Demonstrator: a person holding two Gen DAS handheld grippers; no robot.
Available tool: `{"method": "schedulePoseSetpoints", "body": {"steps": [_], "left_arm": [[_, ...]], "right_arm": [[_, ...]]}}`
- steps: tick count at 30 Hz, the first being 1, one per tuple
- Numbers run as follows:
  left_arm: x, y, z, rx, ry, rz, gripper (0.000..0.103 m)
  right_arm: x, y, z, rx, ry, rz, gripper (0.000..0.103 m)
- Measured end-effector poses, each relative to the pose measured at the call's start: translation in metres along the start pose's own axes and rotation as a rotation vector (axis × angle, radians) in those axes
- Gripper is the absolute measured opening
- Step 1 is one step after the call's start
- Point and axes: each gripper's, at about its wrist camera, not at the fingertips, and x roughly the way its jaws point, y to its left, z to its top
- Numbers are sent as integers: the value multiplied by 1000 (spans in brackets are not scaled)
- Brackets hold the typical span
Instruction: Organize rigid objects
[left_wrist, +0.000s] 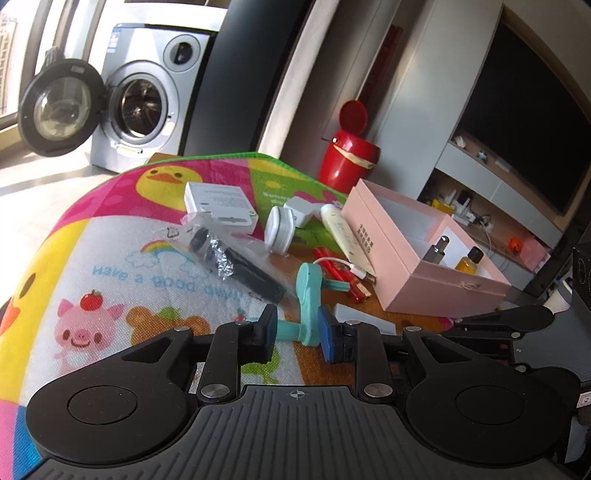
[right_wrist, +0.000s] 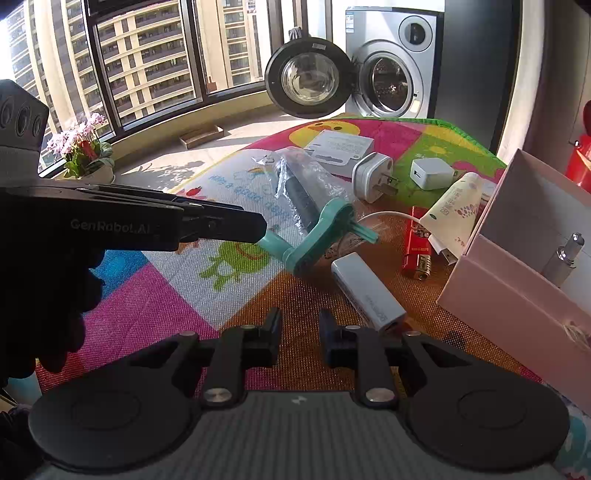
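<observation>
Nearest the left wrist camera, the left hand-held gripper (left_wrist: 299, 334) is seen with its fingers set about the stem of a teal tool (left_wrist: 308, 295); the pads appear to lie at the stem's sides, though whether they press it cannot be told for certain. The tool's far end rests on the worktop (left_wrist: 110, 236), just ahead of the fingers. In the right wrist view, the right hand-held gripper (right_wrist: 299, 332) is held spread and empty above the mat, with a white power bank (right_wrist: 365, 291) just ahead and to its right.

Little is judged done. Two bottles (left_wrist: 454, 254) are already stood in the pink box (left_wrist: 424, 258), ahead and to the right of the left gripper. Still loose between gripper and box are a red lighter (right_wrist: 417, 247), a cable, a bagged black item (left_wrist: 236, 258), a tube (left_wrist: 340, 229), two plugs (left_wrist: 291, 218) and a white carton (left_wrist: 218, 203).

The amber bottle and the box's whole inside are shown only by the left view. The left gripper's side profile on the tool's stem, the power bank in full and the window are shown only by the right view.
</observation>
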Motion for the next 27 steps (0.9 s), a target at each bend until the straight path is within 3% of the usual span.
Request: {"method": "schedulePoseSetpoints", "body": {"steps": [1,5,9,17,22,27], "left_arm": [[2,-4,2,17,0,2,27],[21,-20,11,111,17,17,27],[44,-27,15,134,44,76,27],[49,-28,-2,235,86,111,26],[25,-20,-10,237,113,106,23],[1,-17,-26,258,159,105,23]], "right_arm": [[-5,-2,-4,2,-12,-25,39],[-14,-11,-12,28,-29,-75,42],[-19,-15,-20,49,-45,-94,45],[-16,-20,-23,41,-74,-147,49],[-21,-16,-2,33,-139,-113,49],[-6,-16,50,43,-184,-73,52]]}}
